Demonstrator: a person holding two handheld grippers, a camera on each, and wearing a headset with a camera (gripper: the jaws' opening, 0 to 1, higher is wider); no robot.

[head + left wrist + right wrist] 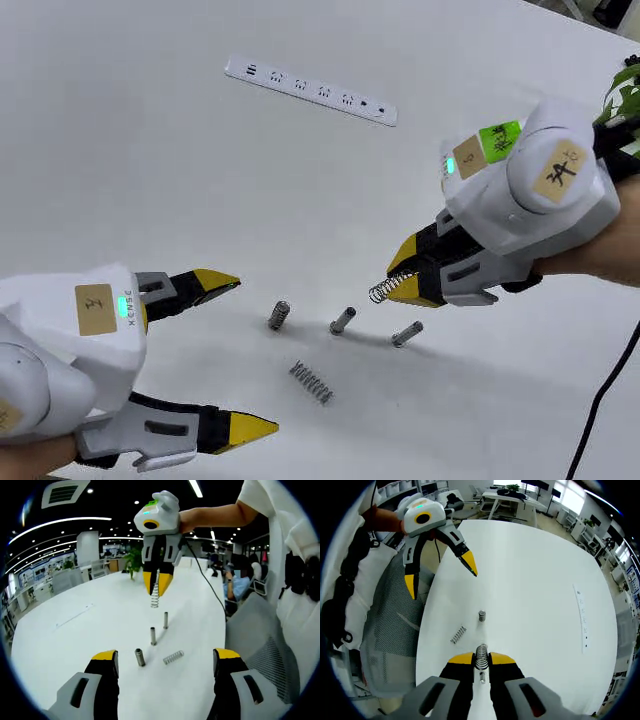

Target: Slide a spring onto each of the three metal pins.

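right gripper (405,278): jaws closed nearly all the way on one end of the held spring (383,290). the rest of the coil sticks out free past the yellow tips, which leaves its open end clear to meet a pin. in the left gripper view it hangs axis-down from the tips, above and beyond the row of pins and touching none. i judge the height is kept so the coil can be lined up before it goes down.

left gripper (235,355): jaws spread wide, nothing between them, held just off the table (150,180) on the near side of the pins. probably waiting to steady a pin or to fetch the loose spring (311,382), which lies flat just in front of the row.

the pins stand upright in a short line, apart from one another. the sleeved pin (279,315) looks ribbed and thicker, so it appears to carry a spring already. the middle pin (343,320) and end pin (407,333) look bare.

judgement: one of three done, and the step in hand is seating the held spring on a bare pin. in the right gripper view a pin shows between the jaws just under the coil; cannot tell which one.

risk: the coil is gripped at one end only, so it may sway and catch on the pin top.
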